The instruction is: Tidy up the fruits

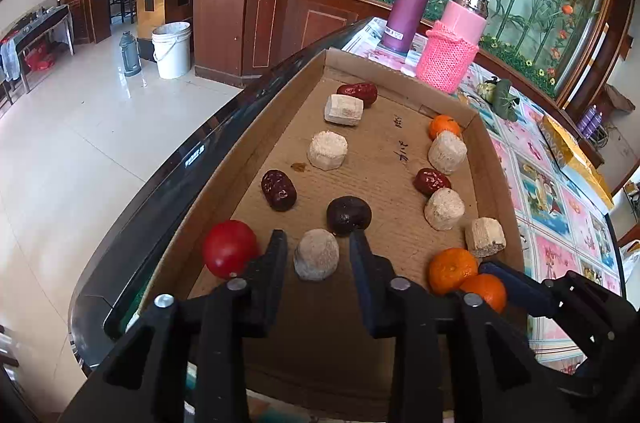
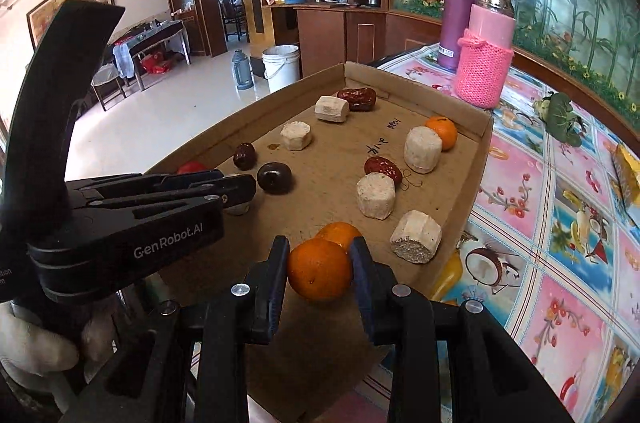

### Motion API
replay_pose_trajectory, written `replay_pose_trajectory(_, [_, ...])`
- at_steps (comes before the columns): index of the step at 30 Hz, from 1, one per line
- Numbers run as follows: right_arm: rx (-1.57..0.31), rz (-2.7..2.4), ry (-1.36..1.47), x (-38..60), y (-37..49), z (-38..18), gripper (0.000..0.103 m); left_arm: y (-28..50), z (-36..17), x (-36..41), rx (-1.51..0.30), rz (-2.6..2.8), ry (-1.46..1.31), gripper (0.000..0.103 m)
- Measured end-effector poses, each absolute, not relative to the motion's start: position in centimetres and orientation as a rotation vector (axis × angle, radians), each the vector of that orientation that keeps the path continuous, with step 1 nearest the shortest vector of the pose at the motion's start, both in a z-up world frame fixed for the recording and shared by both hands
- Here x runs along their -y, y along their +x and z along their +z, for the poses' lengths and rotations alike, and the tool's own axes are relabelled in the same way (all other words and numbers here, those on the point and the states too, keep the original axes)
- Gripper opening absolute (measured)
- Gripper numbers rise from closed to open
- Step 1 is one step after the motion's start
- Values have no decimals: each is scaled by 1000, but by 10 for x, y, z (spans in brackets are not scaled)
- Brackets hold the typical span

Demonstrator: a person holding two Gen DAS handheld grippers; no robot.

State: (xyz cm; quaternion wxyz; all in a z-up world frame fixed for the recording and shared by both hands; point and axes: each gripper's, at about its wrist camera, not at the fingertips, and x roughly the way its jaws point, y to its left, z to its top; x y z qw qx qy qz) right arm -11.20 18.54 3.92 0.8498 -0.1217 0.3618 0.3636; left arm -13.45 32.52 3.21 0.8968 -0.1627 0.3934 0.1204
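A cardboard tray (image 1: 400,71) holds oranges, red dates, a red tomato (image 1: 229,247), a dark chestnut (image 1: 348,215) and several pale cylinder cakes. My left gripper (image 1: 318,243) is open, its fingers on either side of a pale round cake (image 1: 316,255) without touching it. My right gripper (image 2: 320,255) is shut on an orange (image 2: 319,275) at the tray's near right; a second orange (image 2: 340,233) sits just behind it. In the left wrist view the right gripper's fingers (image 1: 516,283) flank that orange (image 1: 486,290), beside the other orange (image 1: 451,269).
A purple flask (image 1: 410,3) and a pink knit-sleeved bottle (image 1: 452,51) stand behind the tray on a flowered tablecloth (image 2: 560,223). A green toy (image 2: 560,115) lies to the right. The table's dark edge (image 1: 168,183) drops to a tiled floor on the left.
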Motion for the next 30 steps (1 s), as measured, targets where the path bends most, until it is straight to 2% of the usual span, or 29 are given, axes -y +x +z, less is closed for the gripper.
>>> replay_pose_trajectory(3, [-758, 769, -249, -185, -112, 40, 39, -137, 36, -324, -802, 259, -338, 47])
replay_pose_trajectory(5, [-761, 772, -234, -183, -110, 41, 47, -139, 38, -324, -799, 262, -344, 52])
replay_pose_trajectory(10, [-744, 759, -213, -176, -114, 47, 50, -145, 46, -320, -786, 286, -338, 63])
replay_pose_trajectory(15, [-698, 719, -180, -157, -122, 58, 64, -153, 56, -313, -756, 335, -297, 67])
replay_pose_trajectory(21, [-674, 634, -96, -121, -126, 64, 68, -164, 73, -293, -678, 447, -177, 77])
replay_pose_trajectory(25, [-666, 578, -41, -98, -129, 65, 71, -177, 88, -277, -582, 528, -103, 89])
replay_pose_trajectory(30, [-663, 543, 16, -75, -137, 67, 74, -200, 108, -259, -446, 571, -85, 99])
